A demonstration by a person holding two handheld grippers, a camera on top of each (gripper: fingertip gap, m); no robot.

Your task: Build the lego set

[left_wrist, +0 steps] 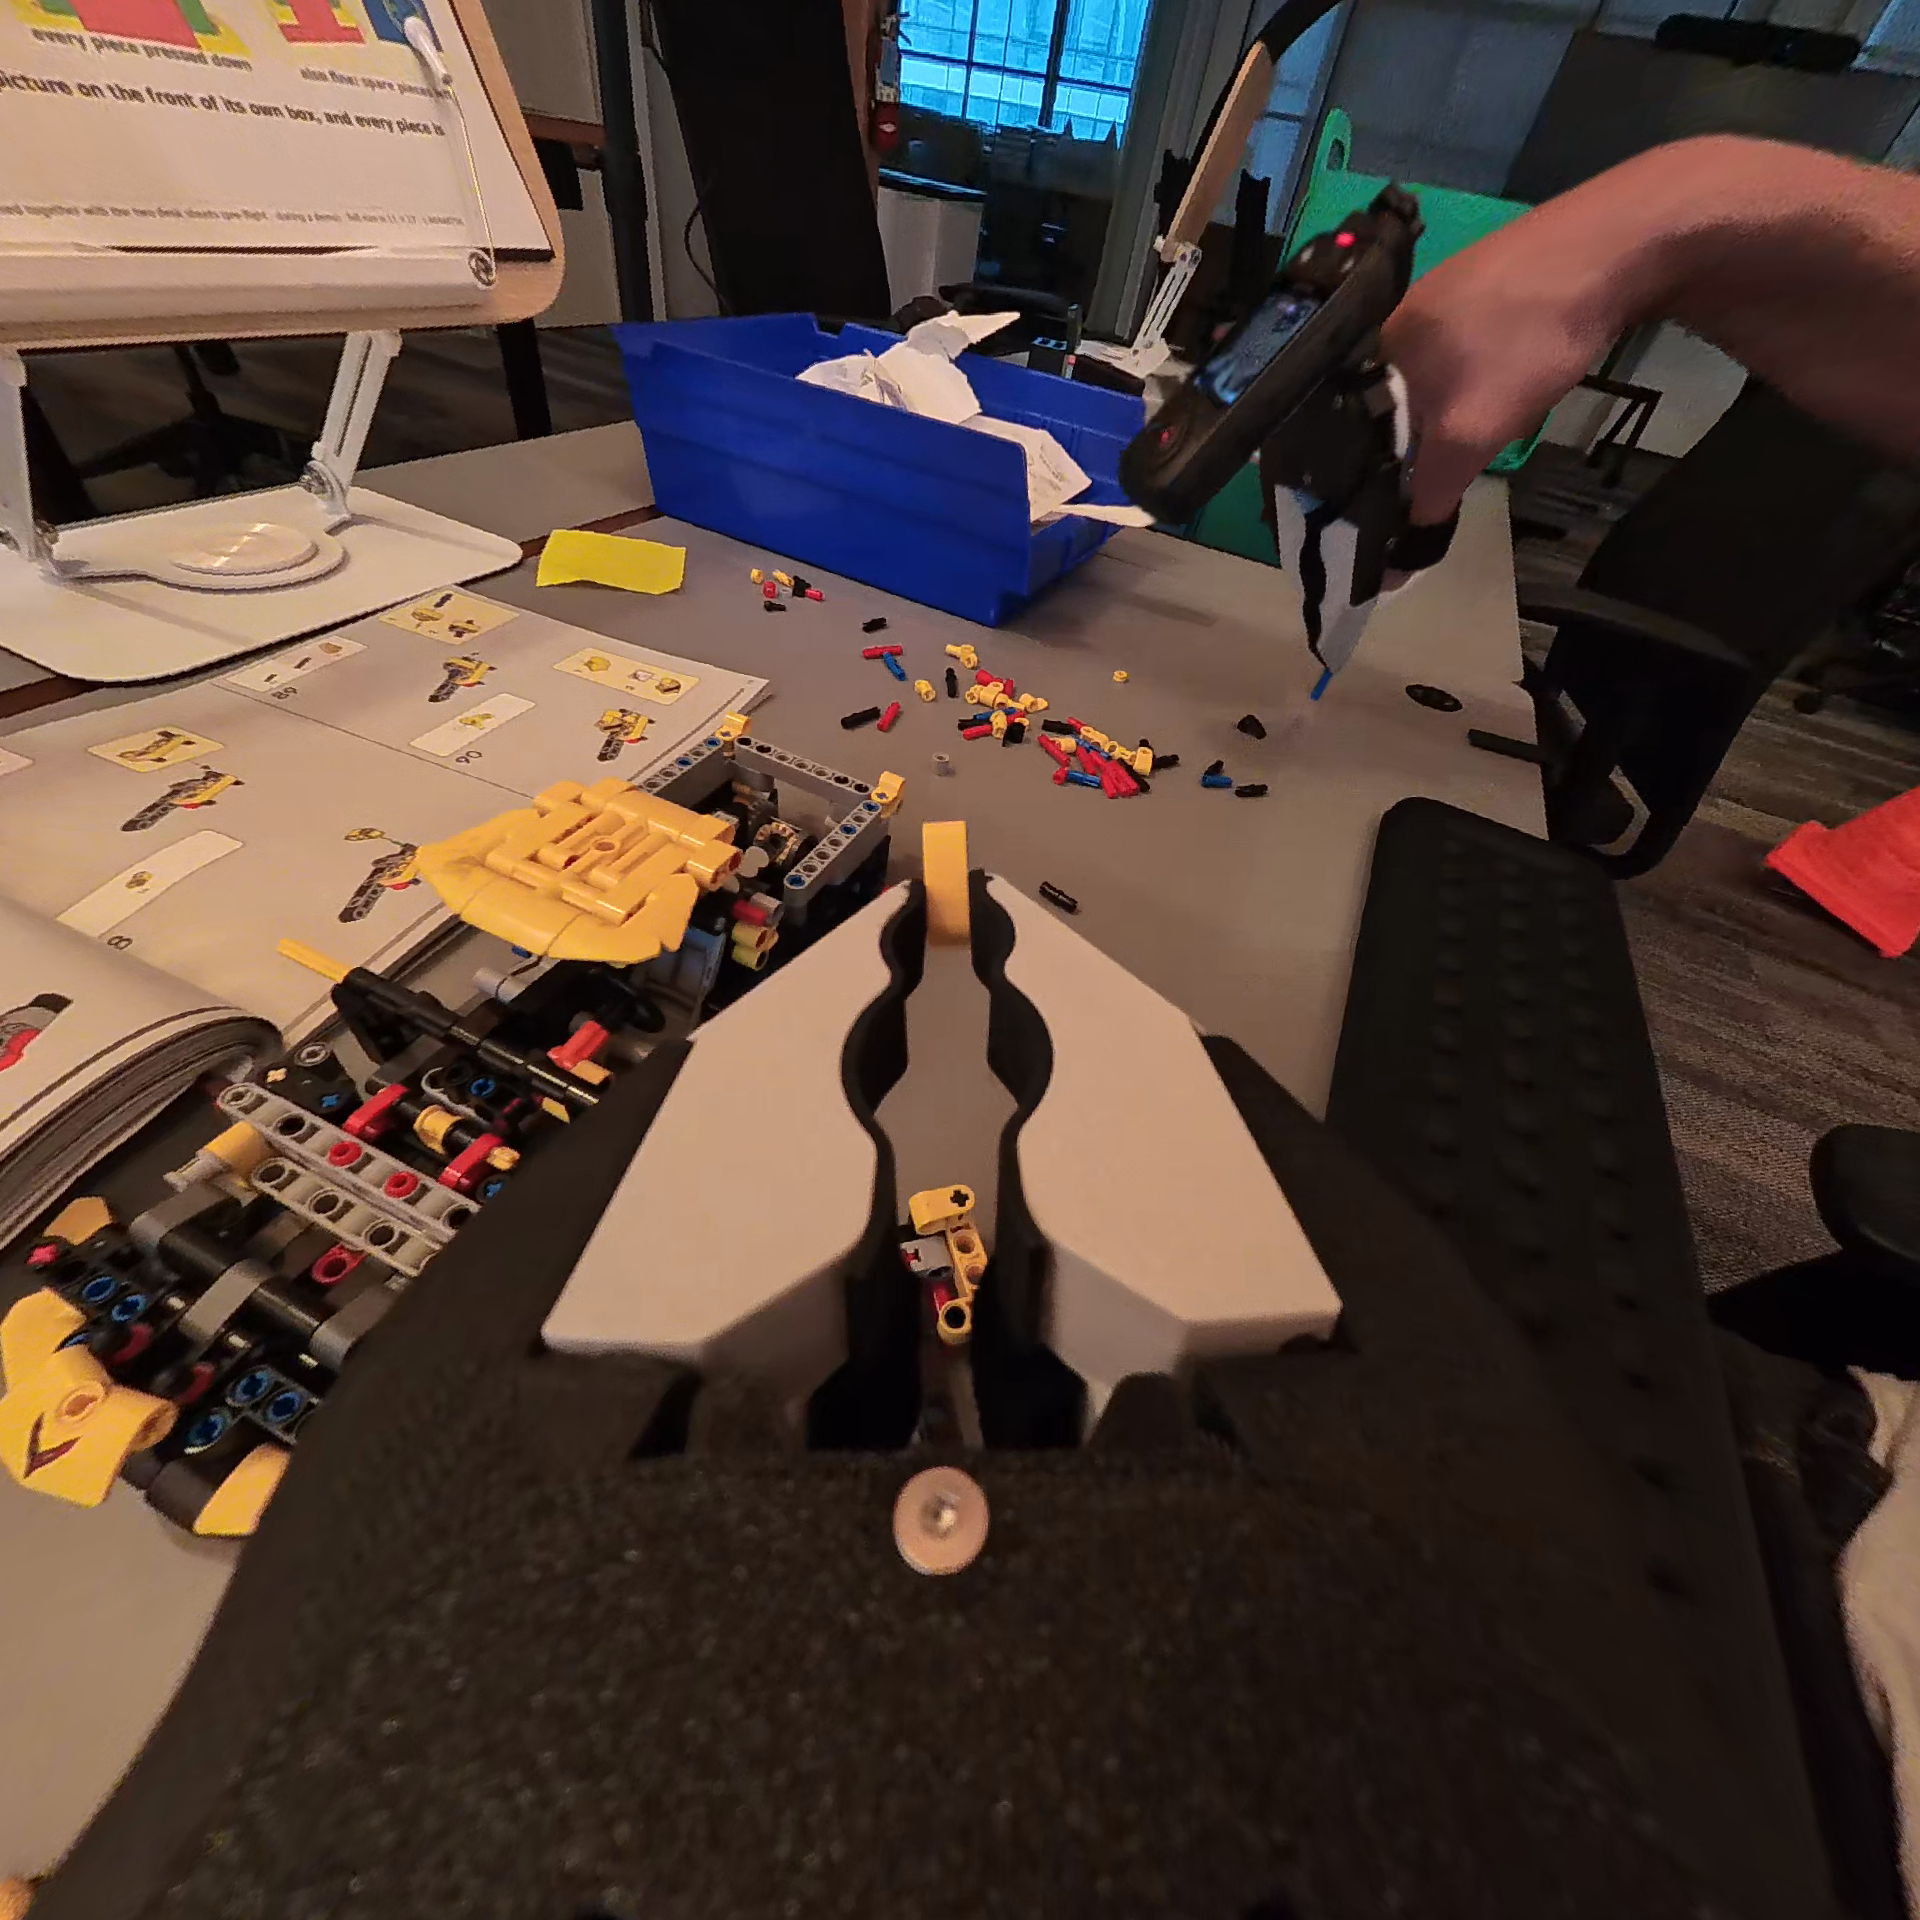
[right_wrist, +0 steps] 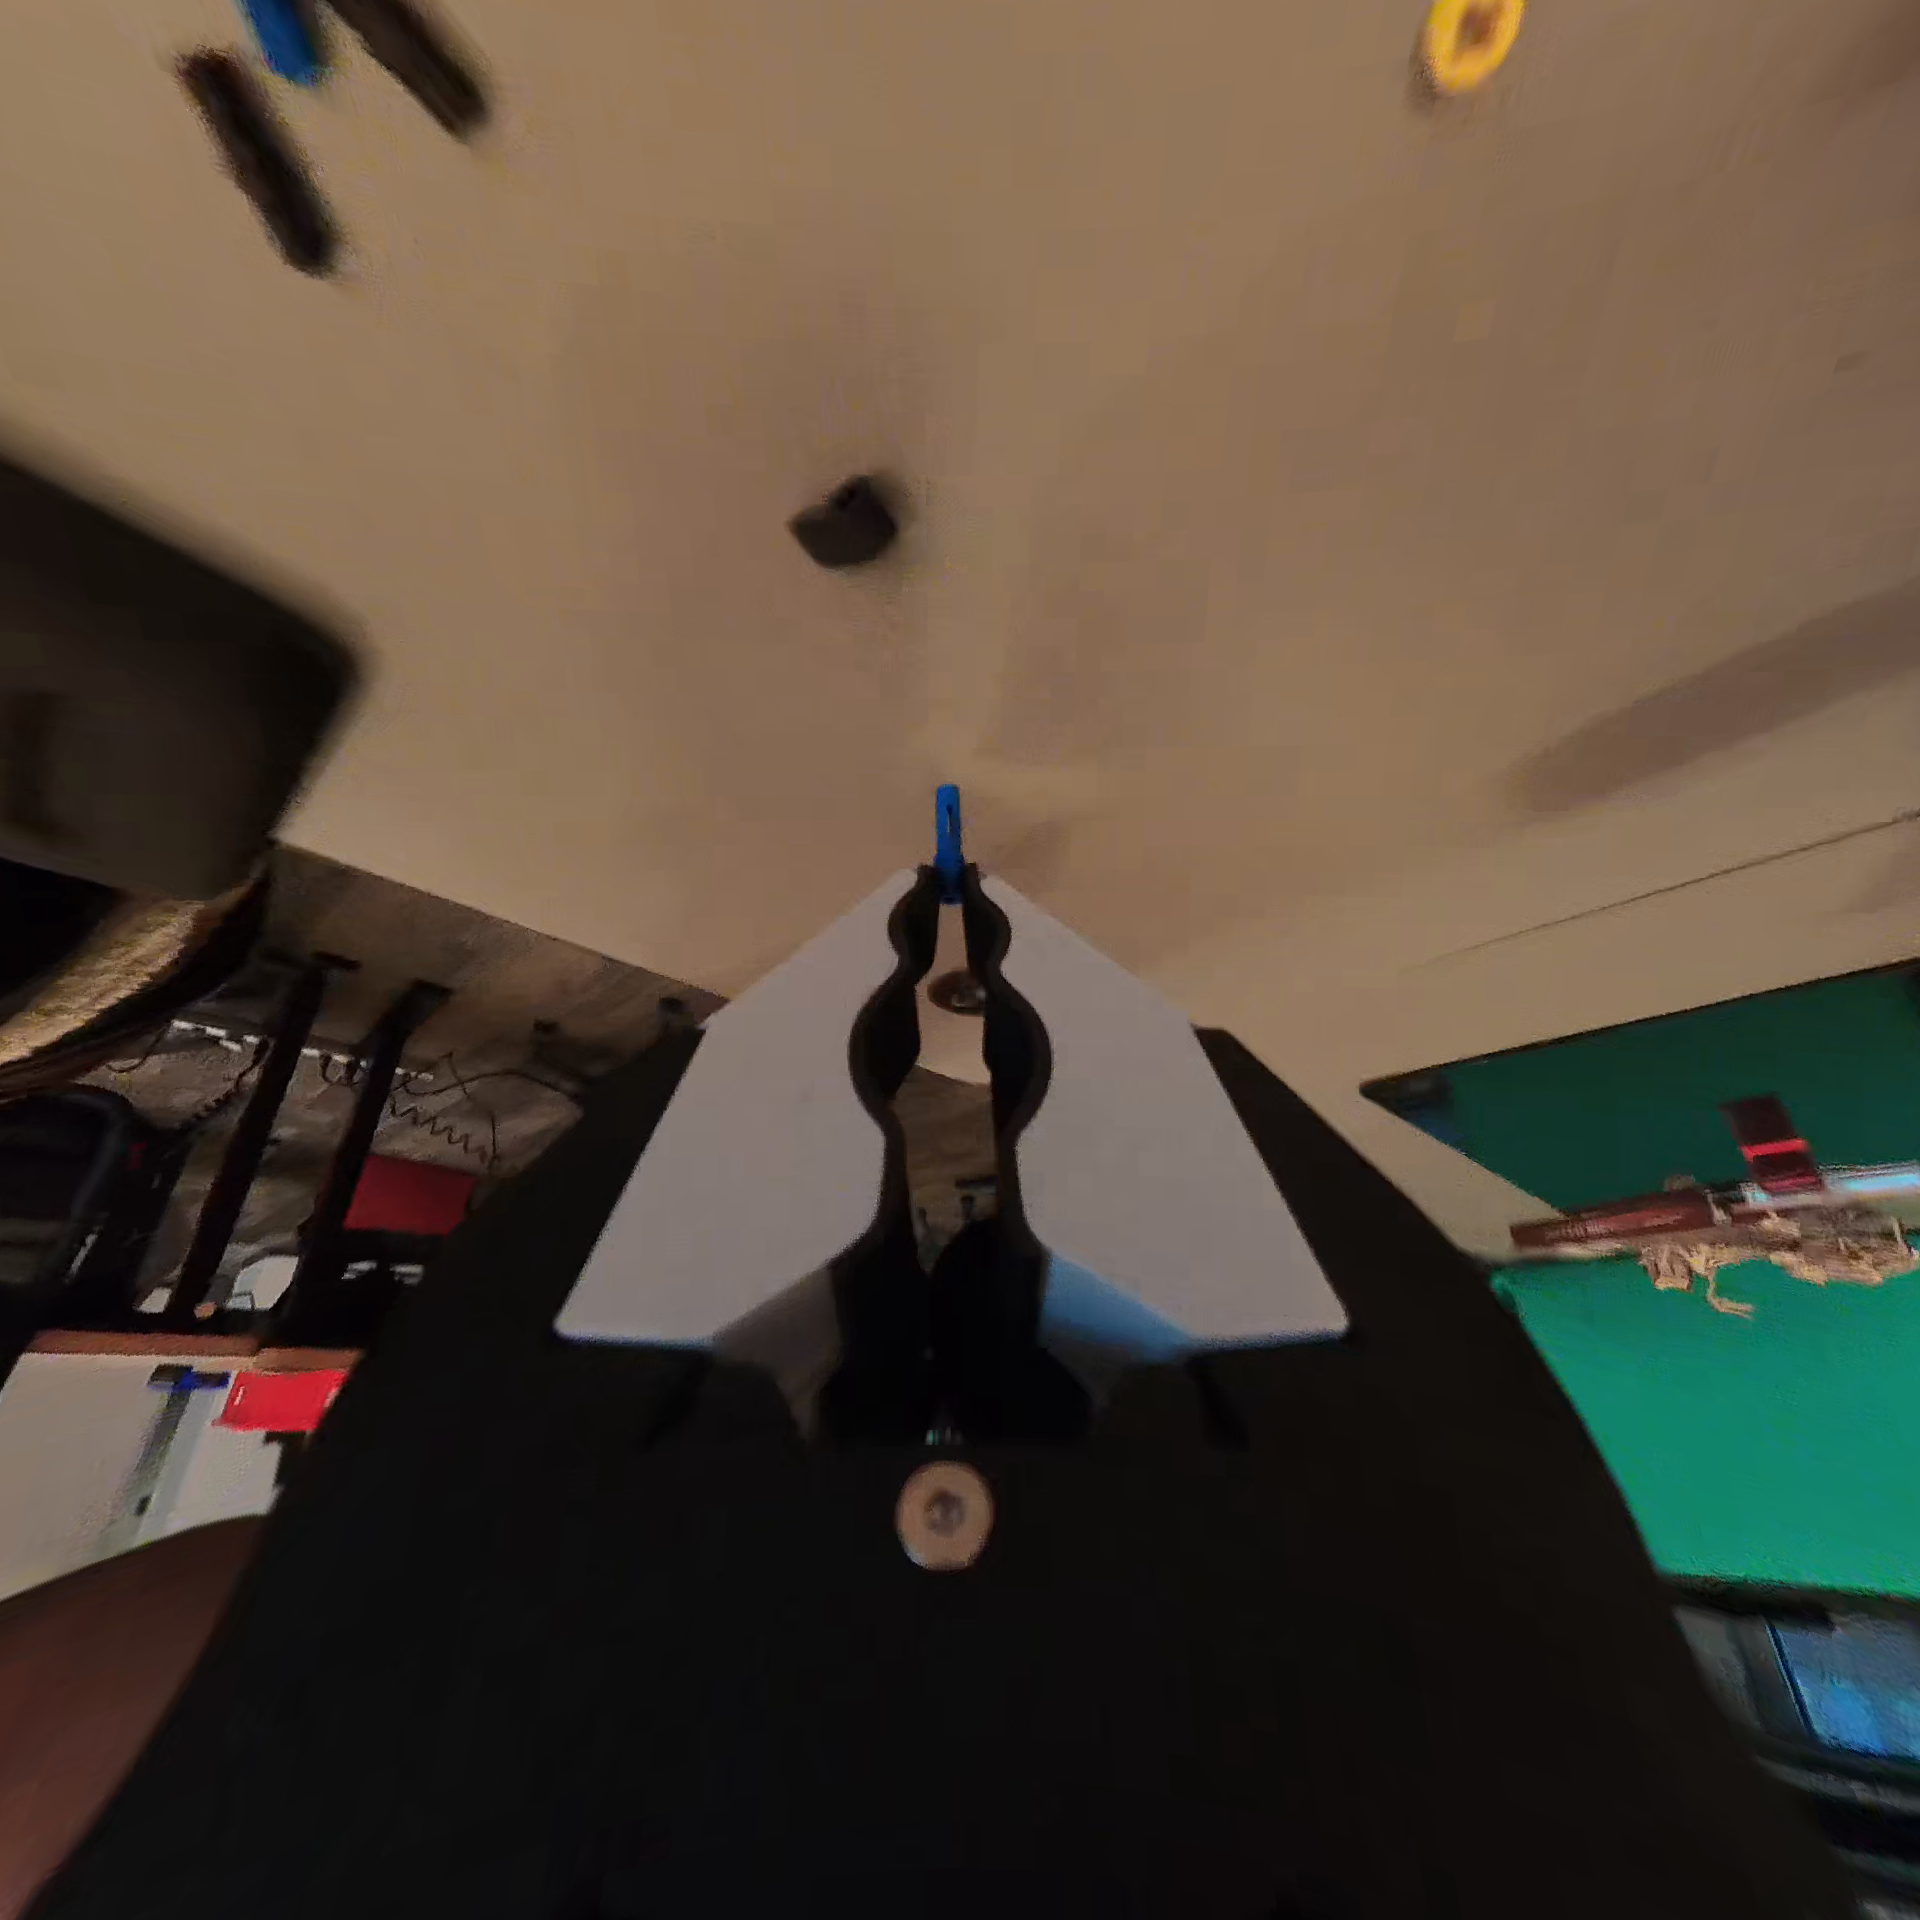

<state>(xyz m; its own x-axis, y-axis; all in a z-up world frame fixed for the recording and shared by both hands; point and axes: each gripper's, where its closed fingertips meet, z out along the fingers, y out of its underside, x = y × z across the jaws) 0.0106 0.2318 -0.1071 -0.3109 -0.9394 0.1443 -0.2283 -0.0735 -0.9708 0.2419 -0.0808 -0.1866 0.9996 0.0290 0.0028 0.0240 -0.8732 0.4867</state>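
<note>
My left gripper (left_wrist: 945, 888) is shut on a yellow curved lego piece (left_wrist: 943, 868) and holds it above the table, just right of the partly built yellow, black and grey lego model (left_wrist: 499, 1039). A small yellow and grey sub-assembly (left_wrist: 948, 1257) shows in the gap between the fingers, farther back. My right gripper (right_wrist: 948, 878) is shut on a small blue pin (right_wrist: 948, 826), tip down just above the table. It also shows in the left wrist view (left_wrist: 1330, 649), held by a hand at the far right, with the blue pin (left_wrist: 1321, 683) at its tip.
Loose red, yellow, blue and black pins (left_wrist: 1049, 727) lie scattered mid-table. An open instruction booklet (left_wrist: 312, 748) lies left, a blue bin (left_wrist: 862, 457) with crumpled paper at the back, a white stand (left_wrist: 239, 551) far left. A black chair (left_wrist: 1496, 1091) stands at the table's right edge. One gripper's finger ends stand about 40 cm off the other's.
</note>
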